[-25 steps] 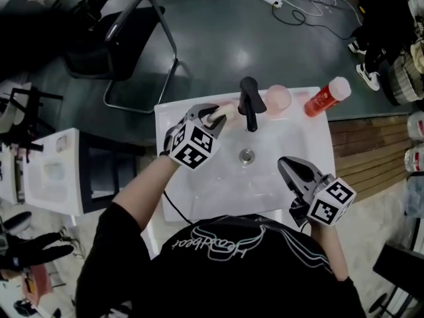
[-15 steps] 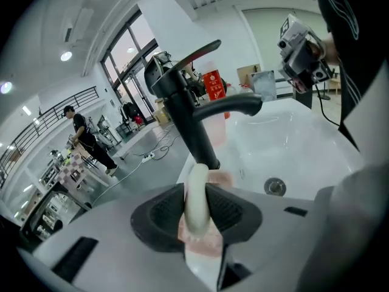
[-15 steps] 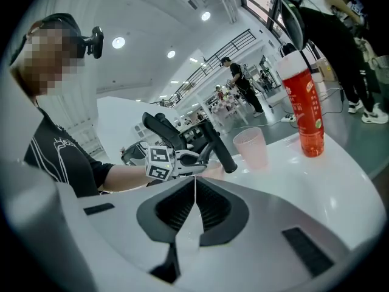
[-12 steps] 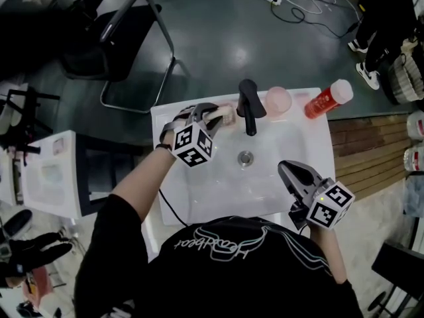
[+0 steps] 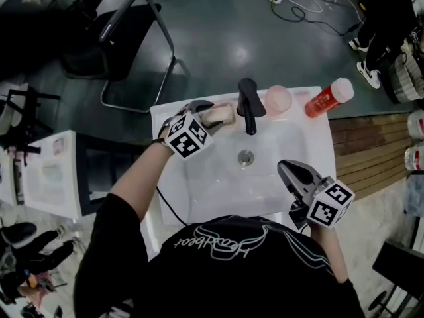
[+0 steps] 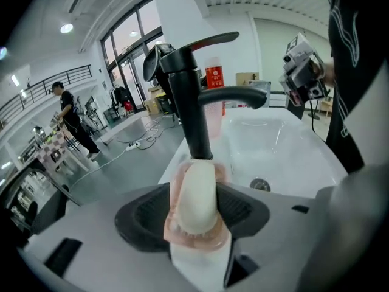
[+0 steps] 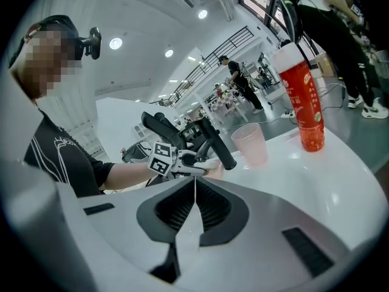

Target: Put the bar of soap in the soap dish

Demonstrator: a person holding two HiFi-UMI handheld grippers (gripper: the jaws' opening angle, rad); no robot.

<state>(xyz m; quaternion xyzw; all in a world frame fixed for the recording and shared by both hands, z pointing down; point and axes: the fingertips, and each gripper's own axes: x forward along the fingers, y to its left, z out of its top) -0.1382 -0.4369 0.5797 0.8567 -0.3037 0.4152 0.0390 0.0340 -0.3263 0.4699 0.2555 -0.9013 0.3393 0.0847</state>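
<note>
The left gripper [image 6: 194,215] has lowered and its jaws are opening, the bar of soap [image 6: 196,193] between them resting in the soap dish [image 6: 171,224]. Placement looks done. The right gripper [image 7: 193,208] is closed and empty.

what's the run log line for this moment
step: release | left gripper: jaws opening around bar of soap, soap lying in pink soap dish beside black faucet | right gripper: shut, empty, over sink front corner
</note>
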